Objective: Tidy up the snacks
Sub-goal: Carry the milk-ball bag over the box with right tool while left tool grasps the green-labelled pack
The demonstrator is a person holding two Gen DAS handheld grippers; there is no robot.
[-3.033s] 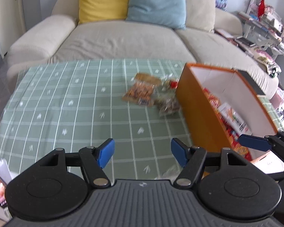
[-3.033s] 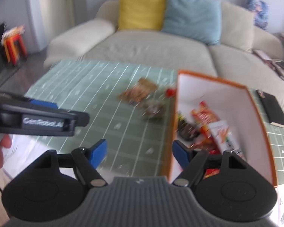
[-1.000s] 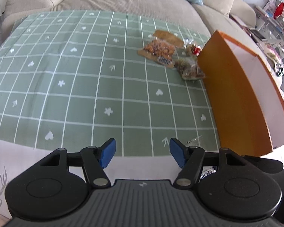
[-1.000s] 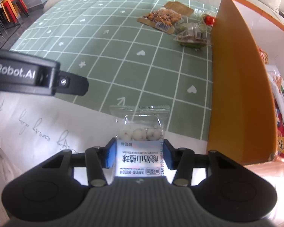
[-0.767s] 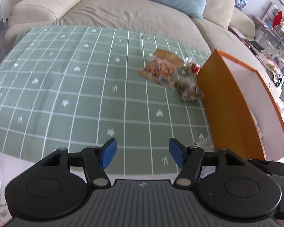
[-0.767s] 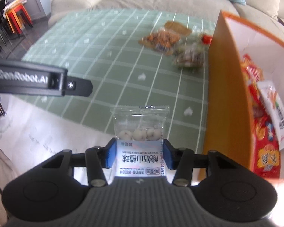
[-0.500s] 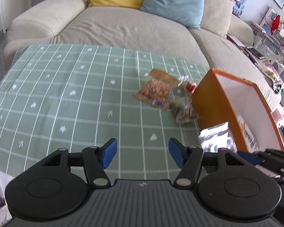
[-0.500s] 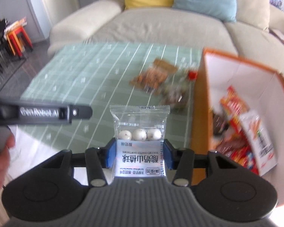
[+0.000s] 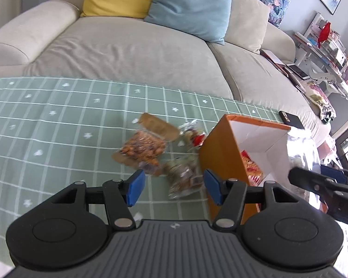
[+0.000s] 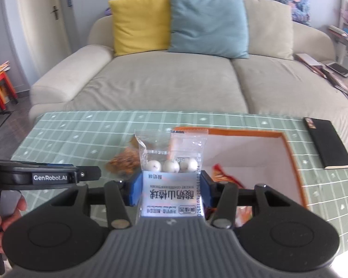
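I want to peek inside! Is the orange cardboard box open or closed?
Open. The orange cardboard box has no lid on top; its white inner walls and red snack packets show.

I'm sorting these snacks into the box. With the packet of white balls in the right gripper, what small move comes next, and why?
Probably carry the right gripper a little further over the orange box and release. Its pads grip the clear packet, which hangs about over the box's near-left corner; other snacks already lie inside.

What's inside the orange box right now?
The orange box holds red and orange snack packets on its white floor. The right gripper and its held packet of white balls cover the near part, so the full contents are unclear.
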